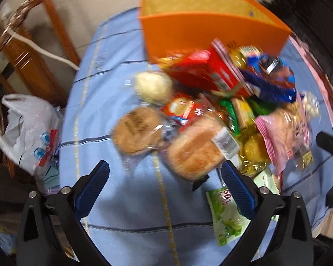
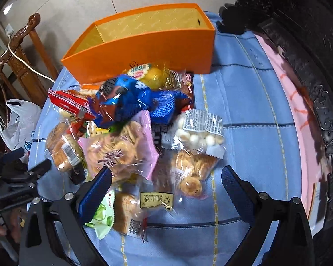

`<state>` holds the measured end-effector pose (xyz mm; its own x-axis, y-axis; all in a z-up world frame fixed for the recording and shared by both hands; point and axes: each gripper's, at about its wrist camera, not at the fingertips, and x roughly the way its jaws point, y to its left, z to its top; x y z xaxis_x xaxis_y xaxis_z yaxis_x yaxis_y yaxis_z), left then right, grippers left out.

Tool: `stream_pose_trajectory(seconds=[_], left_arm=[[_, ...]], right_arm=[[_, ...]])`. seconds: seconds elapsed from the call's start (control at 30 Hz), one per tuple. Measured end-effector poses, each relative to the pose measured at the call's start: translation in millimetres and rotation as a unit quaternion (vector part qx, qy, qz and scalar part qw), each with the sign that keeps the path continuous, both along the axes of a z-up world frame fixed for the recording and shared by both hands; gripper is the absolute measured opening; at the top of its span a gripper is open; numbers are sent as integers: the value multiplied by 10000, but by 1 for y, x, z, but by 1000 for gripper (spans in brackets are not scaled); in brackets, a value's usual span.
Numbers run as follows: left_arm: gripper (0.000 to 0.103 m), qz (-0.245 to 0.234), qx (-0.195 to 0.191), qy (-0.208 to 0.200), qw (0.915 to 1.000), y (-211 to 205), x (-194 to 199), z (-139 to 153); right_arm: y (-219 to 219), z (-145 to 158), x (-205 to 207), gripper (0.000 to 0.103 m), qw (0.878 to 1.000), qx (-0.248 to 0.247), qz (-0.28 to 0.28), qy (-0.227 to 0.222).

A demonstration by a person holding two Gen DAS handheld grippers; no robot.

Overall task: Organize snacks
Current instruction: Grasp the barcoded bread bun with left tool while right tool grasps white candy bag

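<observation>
We list: orange box (image 2: 144, 51), matt card with a patterned yellow lining; snack packets (image 2: 122, 153), glossy, crinkled clear plastic film (labels look like paper); blue tablecloth (image 2: 244, 102), woven cloth over the surface; chair (image 1: 28, 51), varnished carved wood; white bag (image 1: 28, 130), thin shiny plastic.

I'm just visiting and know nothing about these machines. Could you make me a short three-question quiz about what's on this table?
1. True or false: the orange box already holds snacks.
2. Multiple choice: the pink cookie bag lies (a) inside the box, (b) on the snack pile, (c) on the floor.
3. Fill in: the left tool and right tool are both ____, holding nothing.

Key: 1 false, as far as its visible interior shows; 2 b; 3 open.
</observation>
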<state>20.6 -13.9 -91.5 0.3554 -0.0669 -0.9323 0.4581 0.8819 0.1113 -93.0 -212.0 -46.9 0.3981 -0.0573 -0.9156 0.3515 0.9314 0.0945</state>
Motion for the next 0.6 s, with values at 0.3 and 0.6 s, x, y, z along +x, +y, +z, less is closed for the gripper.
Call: stream_pose_trajectory(seconds=[0.3, 0.6], left_arm=[[74, -982, 558, 131, 9935, -45, 2, -54], [53, -719, -398, 692, 9942, -17, 21, -38]], right_arm=[[-26, -7, -5, 99, 9991, -40, -397, 166], [-45, -26, -4, 99, 9975, -406, -47, 569]])
